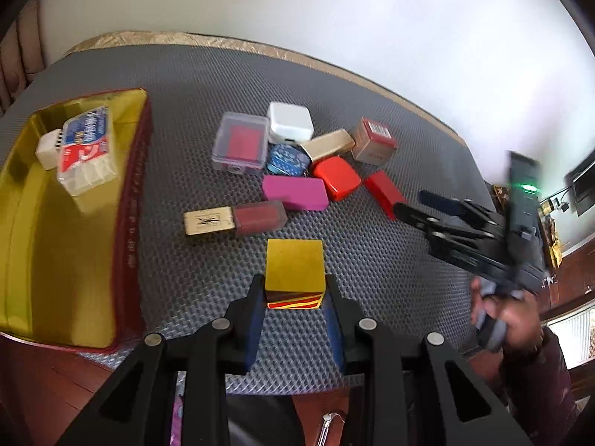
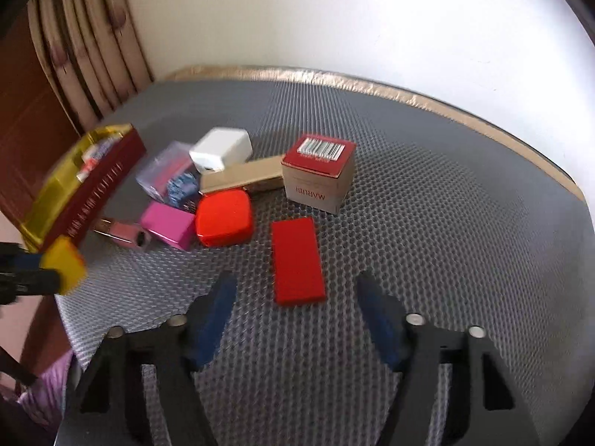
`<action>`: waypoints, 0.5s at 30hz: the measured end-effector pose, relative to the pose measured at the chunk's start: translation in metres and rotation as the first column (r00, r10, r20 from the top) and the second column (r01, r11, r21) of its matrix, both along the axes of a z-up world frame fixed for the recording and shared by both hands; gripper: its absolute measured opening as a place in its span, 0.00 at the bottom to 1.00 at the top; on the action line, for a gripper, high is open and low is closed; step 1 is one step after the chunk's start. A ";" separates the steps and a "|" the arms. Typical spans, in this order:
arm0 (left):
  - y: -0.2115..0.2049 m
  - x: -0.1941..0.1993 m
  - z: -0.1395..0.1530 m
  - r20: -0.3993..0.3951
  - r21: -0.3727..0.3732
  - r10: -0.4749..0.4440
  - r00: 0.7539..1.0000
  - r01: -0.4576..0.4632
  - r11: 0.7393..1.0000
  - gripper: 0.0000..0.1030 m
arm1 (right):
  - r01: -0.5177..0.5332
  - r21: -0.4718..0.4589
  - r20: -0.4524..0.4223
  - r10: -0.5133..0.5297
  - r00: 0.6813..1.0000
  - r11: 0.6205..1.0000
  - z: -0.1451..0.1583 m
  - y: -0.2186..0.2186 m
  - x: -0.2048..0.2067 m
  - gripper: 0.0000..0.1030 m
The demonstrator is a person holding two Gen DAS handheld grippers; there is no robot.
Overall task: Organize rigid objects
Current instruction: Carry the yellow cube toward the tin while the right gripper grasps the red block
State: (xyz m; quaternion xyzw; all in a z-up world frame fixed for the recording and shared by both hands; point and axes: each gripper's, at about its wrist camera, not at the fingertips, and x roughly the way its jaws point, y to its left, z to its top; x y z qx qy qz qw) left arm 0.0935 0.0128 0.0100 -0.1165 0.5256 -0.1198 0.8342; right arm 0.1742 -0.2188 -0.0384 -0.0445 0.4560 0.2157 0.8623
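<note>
The right gripper [image 2: 293,319] hangs with jaws apart, gripping nothing; the flat red box [image 2: 297,262] lies on the mat just ahead, its long axis along the reach (nearer this hand). The left gripper [image 1: 293,297] clamps a yellow block [image 1: 293,267]

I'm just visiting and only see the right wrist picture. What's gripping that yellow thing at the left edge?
Observer: The left gripper, its blue pads pressed on two sides of the yellow box.
Visitor: What's inside the gold tray?
Observer: A clear plastic case with a blue-and-red label, and a small cream block beside it.
Visitor: Who moves the gripper I'm looking along?
Observer: A person's hand holds the right gripper from behind.
</note>
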 end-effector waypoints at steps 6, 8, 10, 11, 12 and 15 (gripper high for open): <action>0.030 -0.011 0.024 0.044 -0.001 0.061 0.997 -0.061 0.998 0.29 | -0.027 -0.078 -0.033 0.024 0.999 0.997 -0.013 0.011 0.019 0.60; 0.046 -0.017 0.032 0.058 0.004 0.090 0.994 -0.090 0.996 0.29 | -0.037 -0.101 -0.070 0.030 0.997 0.994 -0.020 0.015 0.026 0.58; 0.063 -0.019 0.039 0.068 0.019 0.121 0.990 -0.122 0.992 0.29 | -0.056 -0.119 -0.067 0.049 0.997 0.991 -0.018 0.019 0.027 0.45; 0.072 -0.020 0.041 0.072 0.028 0.139 0.988 -0.142 0.990 0.29 | -0.061 -0.125 -0.069 0.053 0.996 0.990 -0.017 0.021 0.027 0.39; 0.083 -0.022 0.043 0.076 0.038 0.160 0.984 -0.163 0.986 0.29 | -0.064 -0.131 -0.071 0.055 0.996 0.989 -0.016 0.023 0.027 0.26; 0.113 -0.019 0.042 0.073 0.075 0.208 0.975 -0.213 0.974 0.29 | -0.067 -0.156 -0.065 0.058 0.996 0.985 -0.014 0.027 0.023 0.26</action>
